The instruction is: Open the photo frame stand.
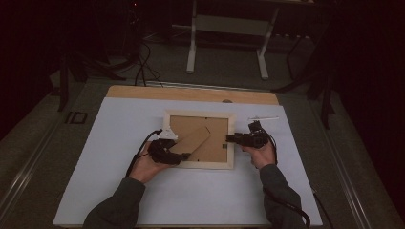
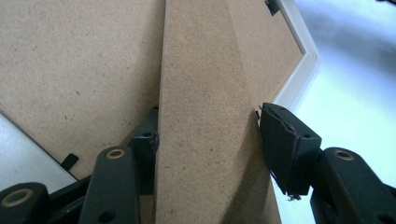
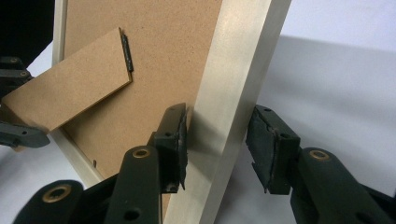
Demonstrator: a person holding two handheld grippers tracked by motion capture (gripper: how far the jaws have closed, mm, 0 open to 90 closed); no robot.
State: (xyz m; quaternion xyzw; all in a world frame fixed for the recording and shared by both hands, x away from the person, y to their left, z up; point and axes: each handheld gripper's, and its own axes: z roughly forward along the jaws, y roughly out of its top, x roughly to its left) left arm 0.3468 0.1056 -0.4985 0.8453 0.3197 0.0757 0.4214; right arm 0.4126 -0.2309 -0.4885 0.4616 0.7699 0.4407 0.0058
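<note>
In the high view we see a frame [image 1: 199,139] lying face down on a white sheet [image 1: 119,143] that covers the table. The frame holds its brown backing board [image 1: 217,129], and a hinged stand [image 1: 191,142] lies slantwise over that board. Our left gripper [image 1: 177,158] sits at the frame's near left corner, its tips at the low end of the stand. Our right gripper [image 1: 235,139] sits at the frame's right rail, jaws pointing in toward the board. A thin pale strip [image 1: 263,118] lies on the sheet just beyond the frame's far right corner.

In the left gripper view we look along the stand [image 2: 205,116], which runs up between the jaws. The left gripper [image 2: 208,140] straddles it: one pad touches the stand's edge, the other stands at the opposite edge, so the jaws are set around the stand, though we cannot tell how firmly they press. The board [image 2: 74,70] spreads behind, and the frame's pale rail [image 2: 299,70] runs off to the right with the sheet [image 2: 355,93] past it.

In the right gripper view the frame's rail [image 3: 233,93] passes between the jaws. The right gripper [image 3: 217,140] is parted: one pad rests against the rail's inner side, the other stands clear of the outer side with a gap. The stand [image 3: 70,91] shows beyond, hinged to the board [image 3: 173,51], and the left gripper [image 3: 16,100] holds its far end.
</note>
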